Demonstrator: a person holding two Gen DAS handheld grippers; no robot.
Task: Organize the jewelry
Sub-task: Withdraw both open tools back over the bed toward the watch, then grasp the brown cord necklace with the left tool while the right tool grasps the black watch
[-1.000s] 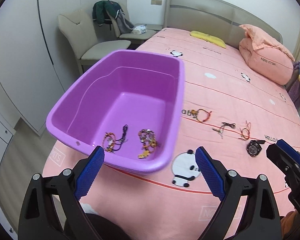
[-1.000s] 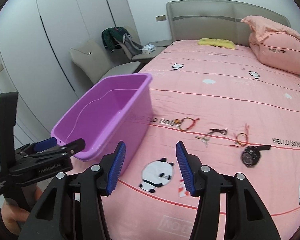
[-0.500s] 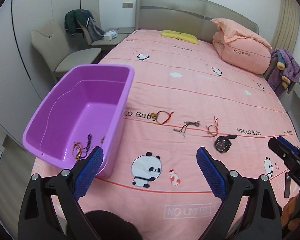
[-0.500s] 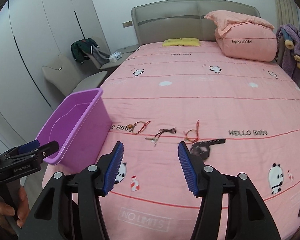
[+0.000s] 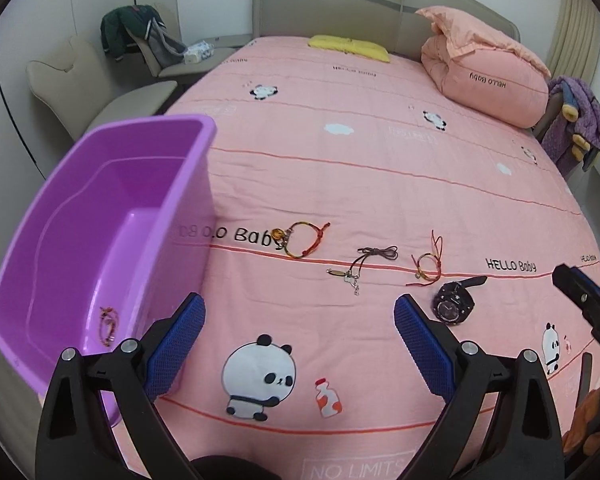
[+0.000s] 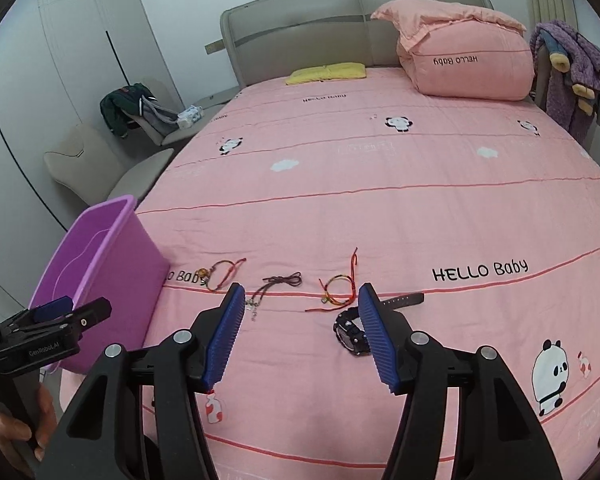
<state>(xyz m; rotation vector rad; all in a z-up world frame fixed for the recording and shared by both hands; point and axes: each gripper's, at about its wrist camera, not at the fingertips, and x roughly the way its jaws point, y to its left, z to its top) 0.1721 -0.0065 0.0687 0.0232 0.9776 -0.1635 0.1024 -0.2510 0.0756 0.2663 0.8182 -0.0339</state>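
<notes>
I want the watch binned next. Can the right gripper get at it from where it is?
Probably yes. The right gripper is open and empty above the bedspread, with the black watch just beside one finger; nothing covers it, and the nearest bracelet lies apart.

- Open pink bedspread (image 6: 380, 208) beyond the jewelry row, toward the pillow (image 6: 464, 60).
- Blocked leftward by the upright purple bin (image 5: 100, 216) wall.
- Black watch (image 6: 352, 334) just beside right pad.
</notes>
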